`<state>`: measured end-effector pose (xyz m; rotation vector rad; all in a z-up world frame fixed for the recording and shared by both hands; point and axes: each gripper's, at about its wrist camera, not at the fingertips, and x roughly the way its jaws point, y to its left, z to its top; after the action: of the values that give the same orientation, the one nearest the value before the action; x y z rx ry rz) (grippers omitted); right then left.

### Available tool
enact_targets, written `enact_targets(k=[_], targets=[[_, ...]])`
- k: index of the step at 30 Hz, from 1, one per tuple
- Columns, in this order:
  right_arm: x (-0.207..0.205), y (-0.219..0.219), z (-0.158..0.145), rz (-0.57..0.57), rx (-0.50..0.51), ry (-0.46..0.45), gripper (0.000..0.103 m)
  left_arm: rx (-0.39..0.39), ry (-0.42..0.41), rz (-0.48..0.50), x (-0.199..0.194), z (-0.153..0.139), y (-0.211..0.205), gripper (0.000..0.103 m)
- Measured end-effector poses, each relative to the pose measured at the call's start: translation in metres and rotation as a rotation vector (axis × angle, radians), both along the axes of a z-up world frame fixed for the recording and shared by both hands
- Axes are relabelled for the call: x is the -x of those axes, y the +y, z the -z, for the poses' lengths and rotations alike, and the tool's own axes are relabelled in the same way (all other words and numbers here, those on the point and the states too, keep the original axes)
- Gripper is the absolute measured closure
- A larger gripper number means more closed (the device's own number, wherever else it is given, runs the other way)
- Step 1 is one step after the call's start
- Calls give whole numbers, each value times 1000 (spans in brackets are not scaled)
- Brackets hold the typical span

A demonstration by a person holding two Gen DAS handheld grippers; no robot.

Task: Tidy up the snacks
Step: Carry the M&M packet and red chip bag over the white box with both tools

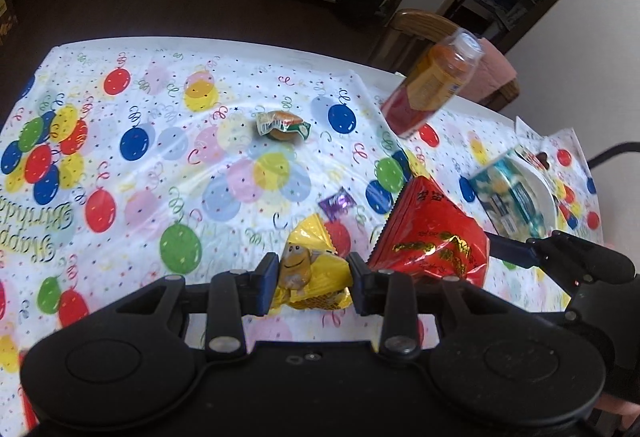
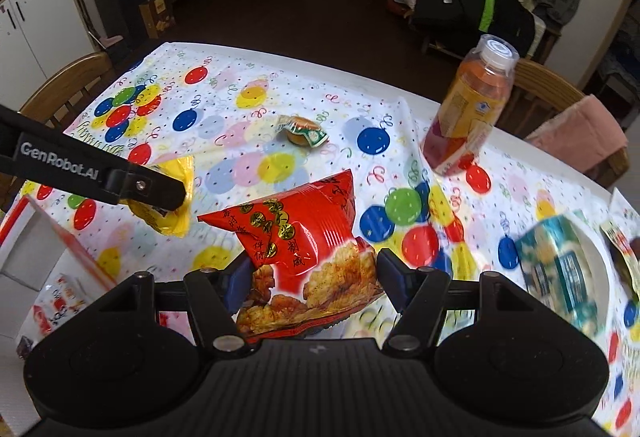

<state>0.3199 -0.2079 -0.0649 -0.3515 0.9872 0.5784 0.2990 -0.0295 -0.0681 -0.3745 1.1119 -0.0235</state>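
Yellow snack bag (image 1: 310,277) half-hidden between fingers (image 1: 267,283), blurred teal box (image 2: 560,273)

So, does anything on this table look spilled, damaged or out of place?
Nothing spilled or torn. The tablecloth is creased into a ridge near the upright juice bottle. The burger-shaped candy and purple sweet lie loose, apart from the other snacks. Both held packets look intact.
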Motion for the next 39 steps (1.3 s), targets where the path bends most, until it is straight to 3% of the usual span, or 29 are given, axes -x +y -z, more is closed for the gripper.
enact_targets(k=[6,18,31,39], targets=[[36,-3,-13,46,-3,-7,37,14,-57,49,41,-22,1,69],[115,1,-30,78,-36,-39,37,-49,-156,114,116,-48,7,69],[174,16,-31,94,-94,-12,37,-72,-126,118,164,-25,30,69],[195,38,-11,70,-98,24,37,-89,-80,131,180,0,42,69]])
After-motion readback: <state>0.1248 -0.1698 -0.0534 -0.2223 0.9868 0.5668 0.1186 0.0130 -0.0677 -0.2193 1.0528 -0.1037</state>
